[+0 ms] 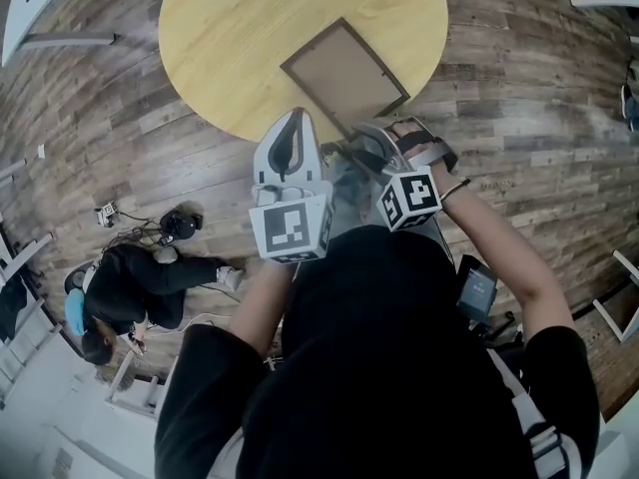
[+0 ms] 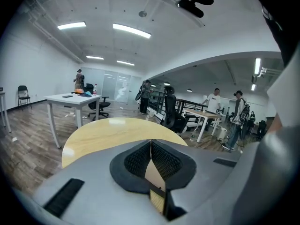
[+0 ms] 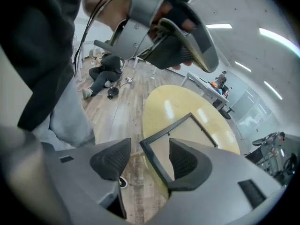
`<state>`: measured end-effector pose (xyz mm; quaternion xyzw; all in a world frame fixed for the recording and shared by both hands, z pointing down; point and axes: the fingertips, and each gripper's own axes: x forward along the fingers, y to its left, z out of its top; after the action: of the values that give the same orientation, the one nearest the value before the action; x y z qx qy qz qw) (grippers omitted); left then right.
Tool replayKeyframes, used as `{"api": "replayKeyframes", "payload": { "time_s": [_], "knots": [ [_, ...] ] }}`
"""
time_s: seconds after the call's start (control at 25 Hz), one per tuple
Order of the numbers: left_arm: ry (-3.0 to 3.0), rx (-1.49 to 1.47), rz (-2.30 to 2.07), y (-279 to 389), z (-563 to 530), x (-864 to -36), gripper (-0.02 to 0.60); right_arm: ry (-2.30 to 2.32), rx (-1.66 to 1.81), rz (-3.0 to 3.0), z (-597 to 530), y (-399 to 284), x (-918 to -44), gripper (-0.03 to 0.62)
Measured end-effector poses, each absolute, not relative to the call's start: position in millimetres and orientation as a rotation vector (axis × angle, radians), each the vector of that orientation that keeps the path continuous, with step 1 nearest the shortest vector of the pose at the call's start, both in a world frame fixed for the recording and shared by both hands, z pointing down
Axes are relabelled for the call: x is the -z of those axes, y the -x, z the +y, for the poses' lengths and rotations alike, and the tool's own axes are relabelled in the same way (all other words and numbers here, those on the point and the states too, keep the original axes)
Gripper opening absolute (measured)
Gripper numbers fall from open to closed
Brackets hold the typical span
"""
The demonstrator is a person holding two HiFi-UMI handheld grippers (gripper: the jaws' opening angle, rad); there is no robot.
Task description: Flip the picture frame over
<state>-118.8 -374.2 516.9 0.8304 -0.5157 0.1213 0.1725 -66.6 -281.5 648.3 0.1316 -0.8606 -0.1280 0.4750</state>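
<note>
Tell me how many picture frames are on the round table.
1. The frame lies flat on the table, near the edge closest to the person. No other shows, though a bit of that edge is hidden.

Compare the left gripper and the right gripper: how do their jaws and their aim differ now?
The left gripper has its jaws together, with nothing gripped; the right gripper has its jaws apart. The left gripper looks almost level across the round table; the right gripper tilts down at the picture frame, whose corner shows in its gap, not pressed. Both are grey with dark ribbed pads.
</note>
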Motion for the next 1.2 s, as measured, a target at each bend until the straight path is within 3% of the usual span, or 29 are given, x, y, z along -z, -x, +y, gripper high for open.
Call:
{"api": "replayKeyframes", "payload": {
  "time_s": [0.44, 0.64, 0.92, 1.2],
  "knots": [
    [-2.336, -0.347, -1.481, 117.1, -364.1, -523.1, 0.023, -0.294, 0.501, -1.912, -288.1, 63.3, -683.3, 0.255],
    [-2.317, -0.350, -1.502, 120.5, -362.8, -527.1, 0.023, -0.304, 0.796, -1.750, -296.0, 65.8, -694.3, 0.252],
    [-2.315, -0.367, -1.499, 122.9, -364.8, -527.0, 0.023, -0.312, 0.871, -1.747, -295.4, 64.4, -683.6, 0.163],
    [-2.321, -0.364, -1.507, 121.8, -363.3, -524.9, 0.023, -0.288, 0.837, -1.751, -292.0, 64.4, -684.2, 0.158]
  ]
}}
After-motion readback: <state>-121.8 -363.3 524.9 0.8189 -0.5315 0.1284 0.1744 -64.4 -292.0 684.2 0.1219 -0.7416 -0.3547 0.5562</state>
